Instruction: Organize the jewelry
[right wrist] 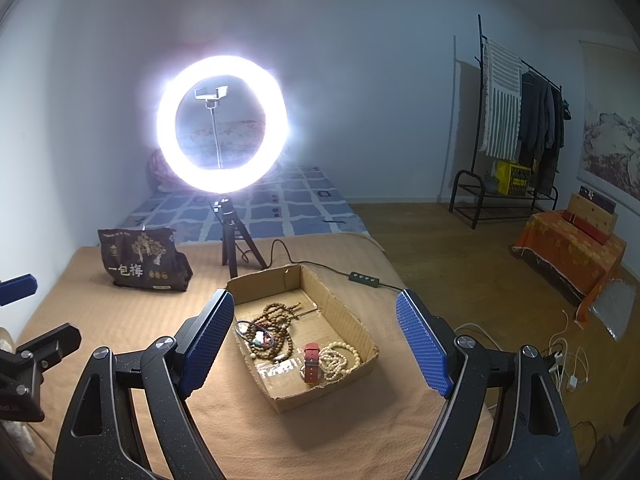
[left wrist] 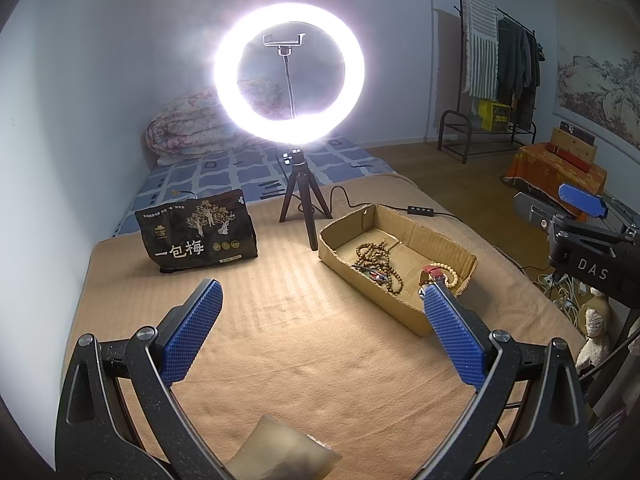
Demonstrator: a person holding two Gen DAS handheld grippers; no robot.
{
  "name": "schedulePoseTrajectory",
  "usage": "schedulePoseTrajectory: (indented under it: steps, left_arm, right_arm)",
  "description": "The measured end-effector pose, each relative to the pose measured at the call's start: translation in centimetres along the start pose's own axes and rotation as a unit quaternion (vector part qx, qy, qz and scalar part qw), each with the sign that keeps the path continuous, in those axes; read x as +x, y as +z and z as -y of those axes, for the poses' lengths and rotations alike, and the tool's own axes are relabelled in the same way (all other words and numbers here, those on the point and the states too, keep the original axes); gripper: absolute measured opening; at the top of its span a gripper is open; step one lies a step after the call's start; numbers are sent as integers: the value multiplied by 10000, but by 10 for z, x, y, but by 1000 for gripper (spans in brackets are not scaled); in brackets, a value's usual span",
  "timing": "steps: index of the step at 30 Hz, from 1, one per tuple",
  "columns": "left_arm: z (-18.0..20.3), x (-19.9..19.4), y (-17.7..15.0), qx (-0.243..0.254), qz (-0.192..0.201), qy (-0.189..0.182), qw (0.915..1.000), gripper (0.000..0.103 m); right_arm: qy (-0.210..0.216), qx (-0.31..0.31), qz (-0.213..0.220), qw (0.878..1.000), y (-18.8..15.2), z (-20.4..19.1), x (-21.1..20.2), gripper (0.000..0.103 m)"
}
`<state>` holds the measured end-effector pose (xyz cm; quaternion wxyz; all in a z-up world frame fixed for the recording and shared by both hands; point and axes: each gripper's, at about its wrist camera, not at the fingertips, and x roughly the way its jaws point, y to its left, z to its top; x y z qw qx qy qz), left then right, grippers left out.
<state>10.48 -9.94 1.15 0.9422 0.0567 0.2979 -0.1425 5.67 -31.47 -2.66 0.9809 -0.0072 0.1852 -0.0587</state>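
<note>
Cardboard tray (right wrist: 360, 334): wooden bead strands (right wrist: 276, 330), cream bracelet (right wrist: 338, 360), red watch strap (right wrist: 311, 362) gathered inside; both hand-held grippers (left wrist: 322, 322) (right wrist: 316, 330) wide, empty.

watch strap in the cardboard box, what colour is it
Red; the watch strap shows best in the right wrist view.

One cardboard box (right wrist: 344, 316); one red watch (right wrist: 311, 362); one snack bag (right wrist: 140, 260); two grippers (right wrist: 316, 344)

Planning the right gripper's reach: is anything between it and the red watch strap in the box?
Nothing visible: the right gripper, jaws open, looks straight at the red watch strap in the open-topped cardboard box.
</note>
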Motion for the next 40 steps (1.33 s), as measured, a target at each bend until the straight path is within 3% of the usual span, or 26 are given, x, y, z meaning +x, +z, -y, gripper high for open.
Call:
schedulePoseTrajectory:
  steps: [35, 40]
  left_arm:
    - [11, -2, 0, 53, -39, -46, 10000, 102]
    - [14, -6, 1, 162, 115, 67, 9998, 102]
  right_arm:
    - [-5, 8, -26, 10000, -2, 2, 0, 83]
    - [17, 17, -49, 10000, -2, 2, 0, 83]
